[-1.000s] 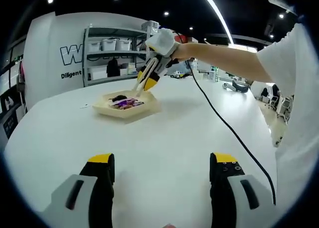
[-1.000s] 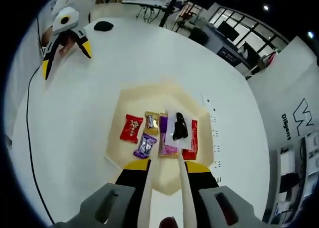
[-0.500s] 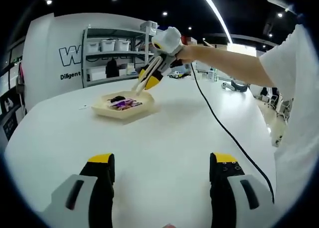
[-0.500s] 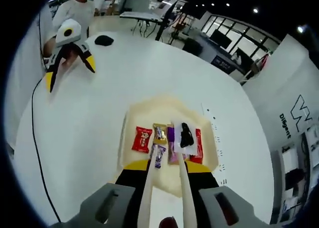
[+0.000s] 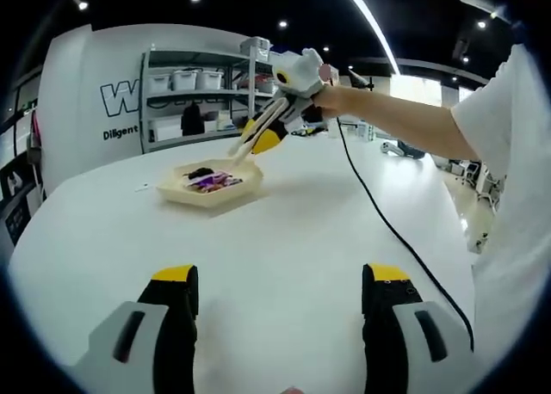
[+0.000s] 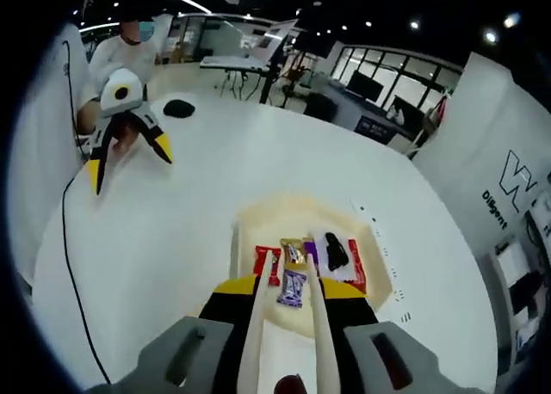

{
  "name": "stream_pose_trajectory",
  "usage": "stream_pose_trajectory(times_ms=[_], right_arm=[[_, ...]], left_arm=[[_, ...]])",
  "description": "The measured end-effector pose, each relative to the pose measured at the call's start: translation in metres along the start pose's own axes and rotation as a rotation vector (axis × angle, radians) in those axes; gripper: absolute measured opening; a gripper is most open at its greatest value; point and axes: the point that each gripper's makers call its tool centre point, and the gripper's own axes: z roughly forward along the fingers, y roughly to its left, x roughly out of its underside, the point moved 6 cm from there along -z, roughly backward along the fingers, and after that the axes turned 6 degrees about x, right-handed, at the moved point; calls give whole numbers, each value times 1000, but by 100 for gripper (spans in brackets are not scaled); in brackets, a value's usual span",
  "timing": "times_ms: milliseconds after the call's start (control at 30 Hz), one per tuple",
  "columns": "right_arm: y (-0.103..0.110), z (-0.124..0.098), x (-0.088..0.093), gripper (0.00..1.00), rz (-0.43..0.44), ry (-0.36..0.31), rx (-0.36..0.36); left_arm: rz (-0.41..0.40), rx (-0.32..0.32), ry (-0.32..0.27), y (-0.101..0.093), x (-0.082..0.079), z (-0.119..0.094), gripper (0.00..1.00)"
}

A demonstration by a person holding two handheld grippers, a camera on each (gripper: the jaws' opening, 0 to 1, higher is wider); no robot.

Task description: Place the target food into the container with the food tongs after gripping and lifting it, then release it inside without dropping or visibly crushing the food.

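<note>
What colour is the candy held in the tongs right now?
Purple candy, pinched between the tongs; clearest in the right gripper view.

The white wall (image 5: 95, 76) reads "W" and "Diligent".

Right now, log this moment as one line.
right gripper: shut on tongs | purple candy between tips, above tray | left gripper: open, idle
</note>
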Motion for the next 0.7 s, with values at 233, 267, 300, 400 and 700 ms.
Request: stream_pose_trajectory(times_ms=[233, 267, 300, 400, 700], right_arm=[[11, -6, -3, 18, 26, -37, 5], [12, -6, -4, 18, 28, -41, 4], [13, -6, -4, 18, 33, -46, 6], [17, -7, -4, 18, 53, -73, 5], [31, -7, -6, 18, 86, -131, 0]], left_arm=[[5, 0, -2, -2, -1, -1, 76], [4, 0, -2, -2, -1, -1, 76], [5, 0, -2, -2, -1, -1, 76], [6, 0, -2, -2, -1, -1, 76], [9, 0, 0, -2, -1, -2, 75]])
